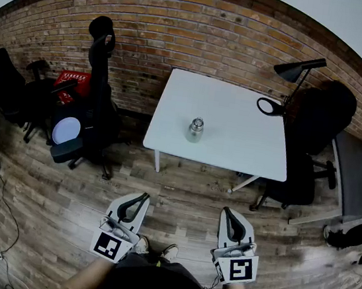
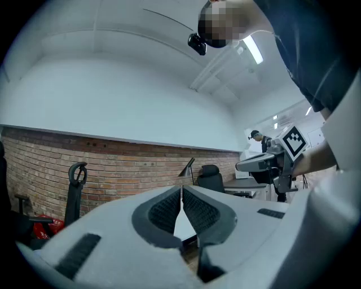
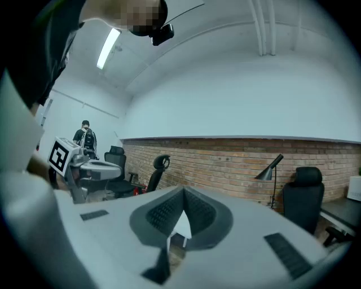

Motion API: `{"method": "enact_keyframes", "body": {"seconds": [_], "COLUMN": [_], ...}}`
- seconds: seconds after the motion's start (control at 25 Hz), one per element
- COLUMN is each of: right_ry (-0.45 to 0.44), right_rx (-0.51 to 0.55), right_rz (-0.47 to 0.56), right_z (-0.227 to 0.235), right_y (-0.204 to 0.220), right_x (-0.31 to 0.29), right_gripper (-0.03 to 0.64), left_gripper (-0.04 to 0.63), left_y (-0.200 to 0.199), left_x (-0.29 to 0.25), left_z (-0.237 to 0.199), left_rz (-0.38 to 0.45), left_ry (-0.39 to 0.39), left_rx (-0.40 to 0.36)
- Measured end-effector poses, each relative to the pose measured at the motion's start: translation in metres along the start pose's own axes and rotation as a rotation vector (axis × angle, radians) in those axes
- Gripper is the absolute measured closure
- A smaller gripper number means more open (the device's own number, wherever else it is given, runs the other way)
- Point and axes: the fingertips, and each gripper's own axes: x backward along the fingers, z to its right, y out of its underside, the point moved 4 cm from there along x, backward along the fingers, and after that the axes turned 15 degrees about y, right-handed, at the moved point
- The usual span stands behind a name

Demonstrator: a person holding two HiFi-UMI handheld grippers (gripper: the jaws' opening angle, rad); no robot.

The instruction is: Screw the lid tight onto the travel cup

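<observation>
The travel cup (image 1: 196,129), a small clear cup with a metal lid on top, stands upright near the middle of the white table (image 1: 235,141). Both grippers hang low over the wooden floor, well short of the table and close to my body. My left gripper (image 1: 142,198) is shut with nothing between its jaws; in its own view the tips (image 2: 181,189) meet against the brick wall behind. My right gripper (image 1: 226,212) is shut and empty too, its tips (image 3: 183,191) touching. The cup does not show in either gripper view.
A black desk lamp (image 1: 289,89) is clamped at the table's far right corner. Black office chairs stand right of the table (image 1: 314,146) and at the left (image 1: 83,127), beside a red crate (image 1: 71,84). A brick wall (image 1: 185,21) runs behind. A grey desk (image 1: 353,178) is at far right.
</observation>
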Motion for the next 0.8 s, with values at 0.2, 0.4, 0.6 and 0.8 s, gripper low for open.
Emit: {"method": "enact_keyframes", "body": {"seconds": [0.2,0.4,0.6,0.8], "right_ry": [-0.001,-0.017,-0.039,-0.063], "right_rx": [0.008,-0.035,-0.052,-0.050], "right_rz": [0.008,0.035,0.045,0.020], "right_z": [0.003,0.019,0.027,0.026], "right_y": [0.002,0.005,0.013,0.023], "right_x": [0.004,0.006,0.002,-0.008], "right_gripper": [0.604,0.604,0.604,0.604], "left_gripper": [0.563,0.563,0.563,0.563], "left_y": [0.000,-0.002,0.000,0.008], "left_x": [-0.001,-0.008,-0.010,-0.015], "left_z": [0.005,0.013,0.013,0.006], "left_rz": [-0.005,-0.014,-0.021,-0.037], "left_ry": [0.000,-0.019,-0.052,-0.063], "left_rx": [0.002,-0.008,-0.021,-0.011]}}
